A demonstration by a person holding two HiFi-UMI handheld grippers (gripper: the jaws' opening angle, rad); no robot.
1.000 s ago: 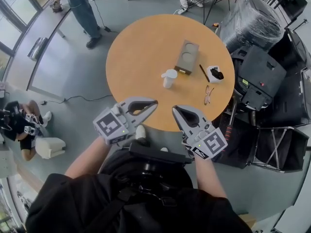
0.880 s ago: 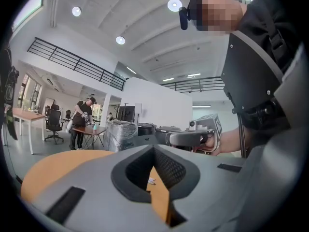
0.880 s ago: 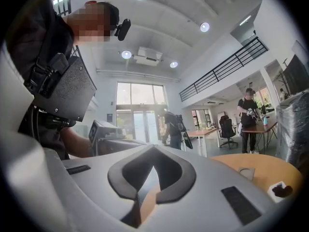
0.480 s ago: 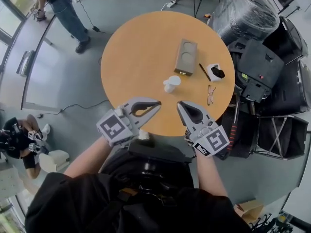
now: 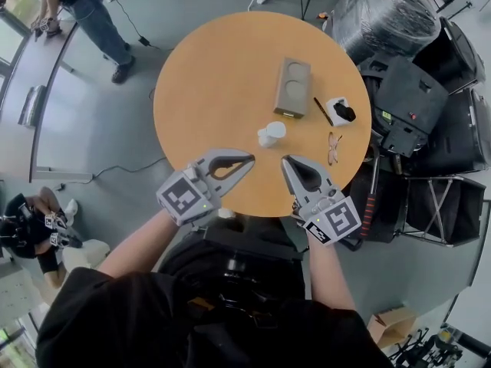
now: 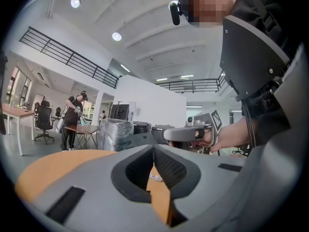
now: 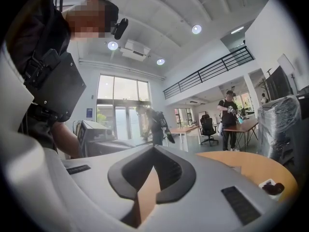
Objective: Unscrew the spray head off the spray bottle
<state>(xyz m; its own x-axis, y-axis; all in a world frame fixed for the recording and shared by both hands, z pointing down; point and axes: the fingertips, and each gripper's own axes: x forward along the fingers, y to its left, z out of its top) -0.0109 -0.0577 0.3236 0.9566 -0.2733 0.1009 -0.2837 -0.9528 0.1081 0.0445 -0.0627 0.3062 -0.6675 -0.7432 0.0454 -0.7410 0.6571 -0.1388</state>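
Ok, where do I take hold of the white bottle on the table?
Likely its body below the wider top, with the left gripper coming level from the near table edge. The white bottle seems to stand upright, apart from the other things, so that side is free. The jaws are shut; open them first.

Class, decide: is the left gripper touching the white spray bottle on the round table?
Apart. The head view shows bare tabletop between the left gripper and the spray bottle.
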